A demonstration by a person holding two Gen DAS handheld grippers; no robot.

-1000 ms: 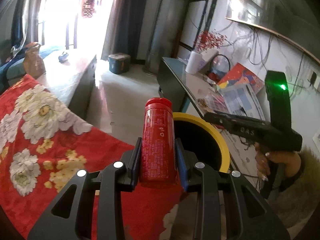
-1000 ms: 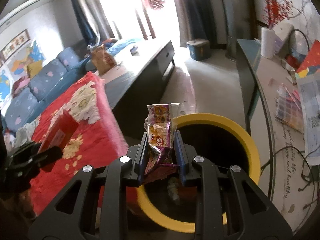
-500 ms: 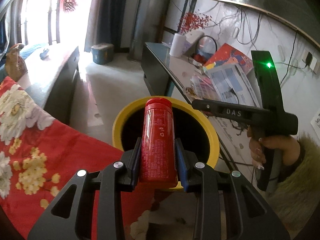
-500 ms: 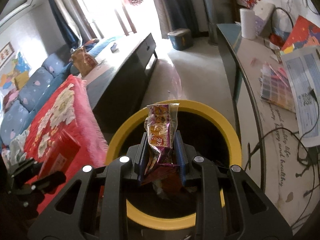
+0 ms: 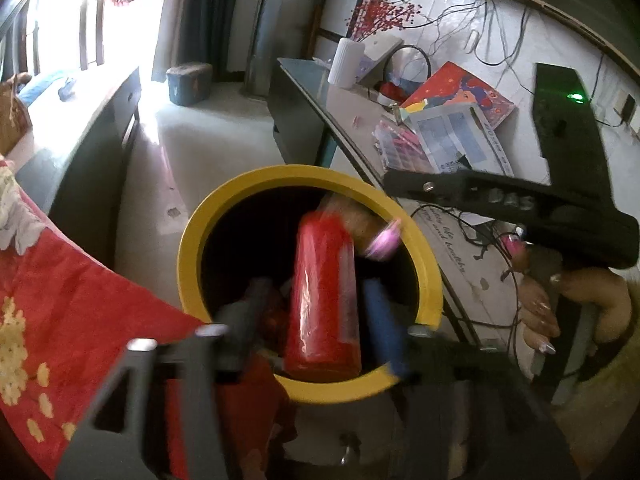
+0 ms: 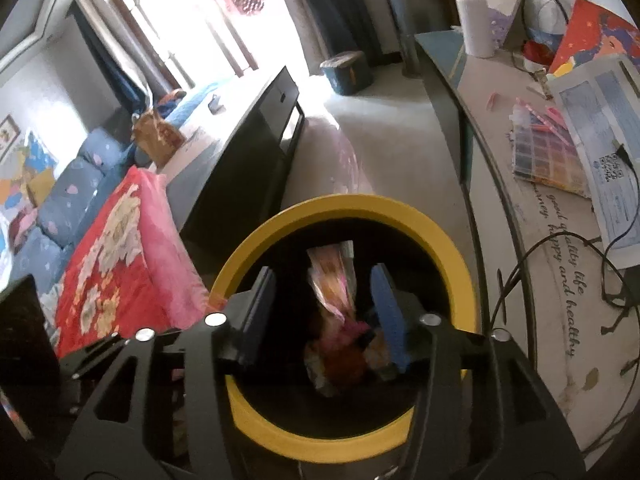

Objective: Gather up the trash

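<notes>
I look down into a yellow-rimmed trash bin (image 5: 188, 248) (image 6: 240, 256) from both wrist views. My left gripper (image 5: 316, 286) hangs over its mouth and its jaws are opening. A red can (image 5: 324, 292), blurred, sits loose between them with a gap at the left finger. My right gripper (image 6: 323, 276) is also over the bin, its jaws opening too. A crinkled snack wrapper (image 6: 332, 280) drops free between the blue pads (image 6: 386, 304) toward other trash at the bottom. In the left wrist view the right gripper (image 5: 394, 180) reaches in from the right, held by a hand (image 5: 540, 320).
A red flowered blanket (image 5: 60, 320) (image 6: 116, 248) lies just left of the bin. A glass-topped side table (image 6: 520, 240) with papers, cables and a white roll stands to the right. A dark low cabinet (image 6: 248, 152) and pale floor lie beyond.
Both grippers moved down over the bin's mouth and their jaws spread apart. The red can and the snack wrapper, gripped before, are now loose and blurred between the fingers.
</notes>
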